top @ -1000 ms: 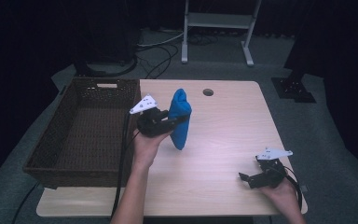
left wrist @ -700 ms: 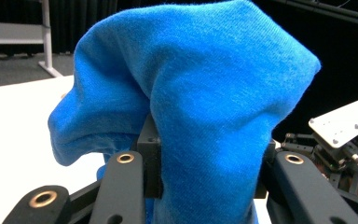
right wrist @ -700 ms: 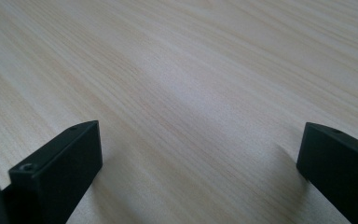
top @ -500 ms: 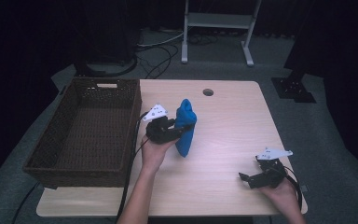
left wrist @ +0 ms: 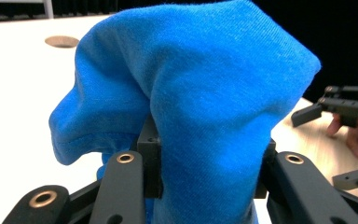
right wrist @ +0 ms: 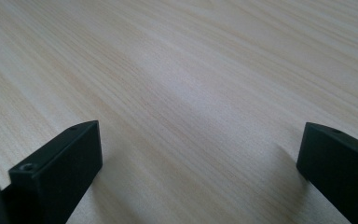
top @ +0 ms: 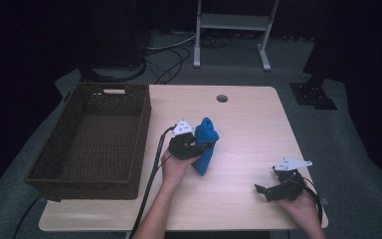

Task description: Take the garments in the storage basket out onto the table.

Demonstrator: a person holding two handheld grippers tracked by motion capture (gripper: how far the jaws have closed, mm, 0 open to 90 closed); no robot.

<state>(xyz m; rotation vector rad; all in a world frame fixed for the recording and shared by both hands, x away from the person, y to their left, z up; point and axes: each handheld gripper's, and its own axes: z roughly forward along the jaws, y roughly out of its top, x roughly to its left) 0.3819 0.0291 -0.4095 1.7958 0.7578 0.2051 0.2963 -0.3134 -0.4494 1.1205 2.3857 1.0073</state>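
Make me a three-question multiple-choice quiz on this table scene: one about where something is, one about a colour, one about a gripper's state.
1. Where is the wicker basket?
A. on the table's left side
B. on the table's right side
C. on the floor

2. What colour is the cloth?
A. red
B. blue
C. white

3. How is the left hand-held gripper?
A. open over bare wood
B. lying in the basket
C. shut on the cloth

Answers:
1 A, the high view shows it at the left edge of the table.
2 B, it is bright blue in both views.
3 C, both jaws press into the fabric in the left gripper view.
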